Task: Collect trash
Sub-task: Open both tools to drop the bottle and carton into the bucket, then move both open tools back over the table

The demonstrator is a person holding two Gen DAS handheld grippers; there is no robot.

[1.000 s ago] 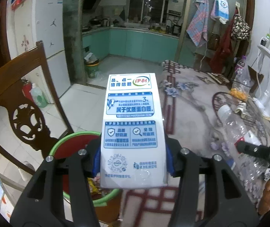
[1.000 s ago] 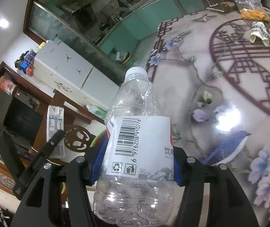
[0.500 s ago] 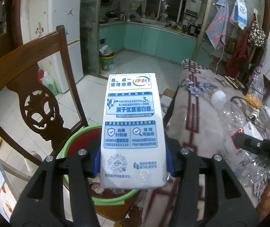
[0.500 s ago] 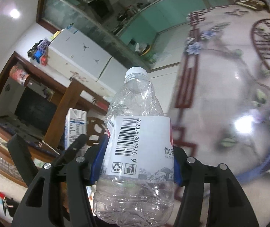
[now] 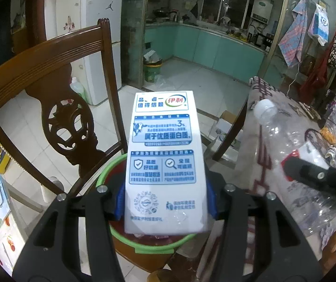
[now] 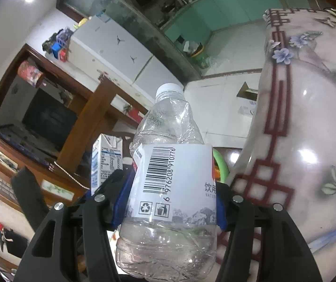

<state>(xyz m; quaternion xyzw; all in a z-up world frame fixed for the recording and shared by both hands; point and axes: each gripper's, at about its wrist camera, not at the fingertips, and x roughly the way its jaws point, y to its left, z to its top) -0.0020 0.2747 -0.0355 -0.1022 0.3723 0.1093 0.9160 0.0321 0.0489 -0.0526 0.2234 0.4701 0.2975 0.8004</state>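
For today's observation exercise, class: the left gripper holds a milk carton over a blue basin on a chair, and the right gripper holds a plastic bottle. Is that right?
Not quite: the basin is green-rimmed, not blue, as the left wrist view shows. The rest stands: the left gripper holds the carton over it on the chair, and the right gripper holds the bottle.

left wrist: looks along its hand-held gripper (image 5: 165, 202), downward, close over green basin (image 5: 144, 246)
right wrist: same, tilted
shared: chair (image 5: 50, 70), surface (image 6: 309, 141)
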